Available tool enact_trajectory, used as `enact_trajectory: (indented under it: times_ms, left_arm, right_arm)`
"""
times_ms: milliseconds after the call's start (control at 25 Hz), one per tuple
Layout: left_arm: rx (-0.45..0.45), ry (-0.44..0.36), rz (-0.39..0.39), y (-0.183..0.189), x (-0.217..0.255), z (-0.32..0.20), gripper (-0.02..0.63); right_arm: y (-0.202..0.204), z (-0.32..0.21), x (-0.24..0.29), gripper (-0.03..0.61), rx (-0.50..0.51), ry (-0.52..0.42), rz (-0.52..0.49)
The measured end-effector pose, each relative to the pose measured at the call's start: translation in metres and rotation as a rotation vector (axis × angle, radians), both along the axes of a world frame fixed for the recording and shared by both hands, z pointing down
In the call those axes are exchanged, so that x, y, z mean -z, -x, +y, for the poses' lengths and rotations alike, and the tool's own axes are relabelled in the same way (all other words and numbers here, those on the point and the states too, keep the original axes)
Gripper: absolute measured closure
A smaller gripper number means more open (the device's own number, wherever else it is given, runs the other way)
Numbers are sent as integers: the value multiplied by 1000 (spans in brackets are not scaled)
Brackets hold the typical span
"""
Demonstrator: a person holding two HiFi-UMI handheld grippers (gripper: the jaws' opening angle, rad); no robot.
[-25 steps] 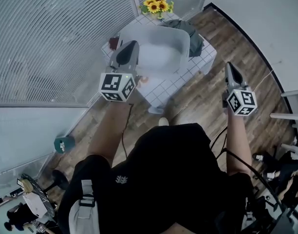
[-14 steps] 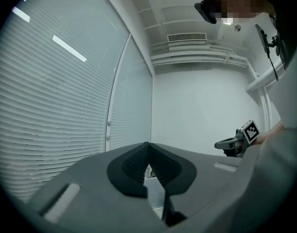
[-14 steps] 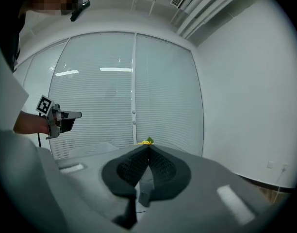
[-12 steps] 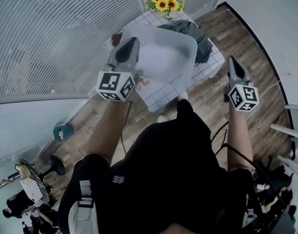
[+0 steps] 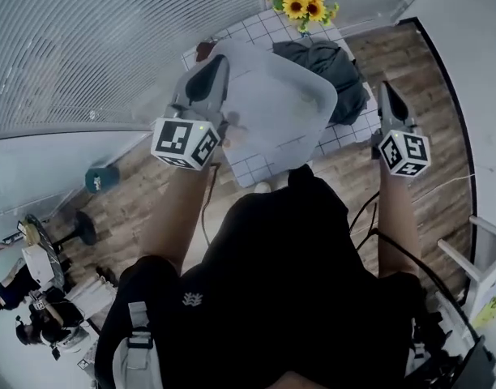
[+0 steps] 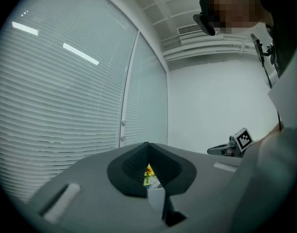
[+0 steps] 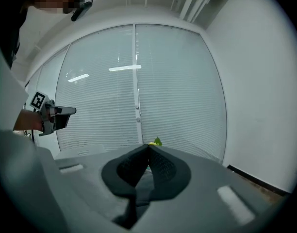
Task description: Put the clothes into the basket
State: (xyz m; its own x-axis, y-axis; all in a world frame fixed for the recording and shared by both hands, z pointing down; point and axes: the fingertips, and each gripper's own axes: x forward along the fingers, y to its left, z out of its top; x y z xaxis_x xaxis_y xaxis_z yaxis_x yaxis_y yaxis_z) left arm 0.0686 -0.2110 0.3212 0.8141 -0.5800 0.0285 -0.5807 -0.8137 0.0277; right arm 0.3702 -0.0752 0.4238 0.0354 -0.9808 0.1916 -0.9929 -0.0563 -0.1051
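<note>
Now: dark clothes [image 5: 327, 70] stretch diagonally beside basket [image 5: 264, 79] rim.

A pale translucent plastic basket [image 5: 280, 104] stands on the white tiled tabletop [image 5: 264, 164], a dark grey heap of clothes [image 5: 329, 63] against its right side, sunflowers [image 5: 305, 5] beyond.

Head camera steeply down onto basket [image 5: 268, 87]

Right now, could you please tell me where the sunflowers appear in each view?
Head view: sunflowers at the top edge, right of centre.
Left gripper view: low centre, a sliver seen through the left gripper's jaw slit.
Right gripper view: a small yellow-green tip just above the right gripper's tips.
Shared landmark: the window blinds, in all three.
</note>
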Motion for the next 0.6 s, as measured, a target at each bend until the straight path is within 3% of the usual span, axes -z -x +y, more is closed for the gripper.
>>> enact_trajectory:
  times_ms: [440, 600]
  left_arm:
    - [76, 47, -61, -54, -15, -28, 609]
    - [62, 66, -80, -72, -27, -40, 609]
  right_arm:
    - [-40, -62, -45, 578, 107, 44, -31]
    - [-41, -76, -61, 578, 139, 72, -32]
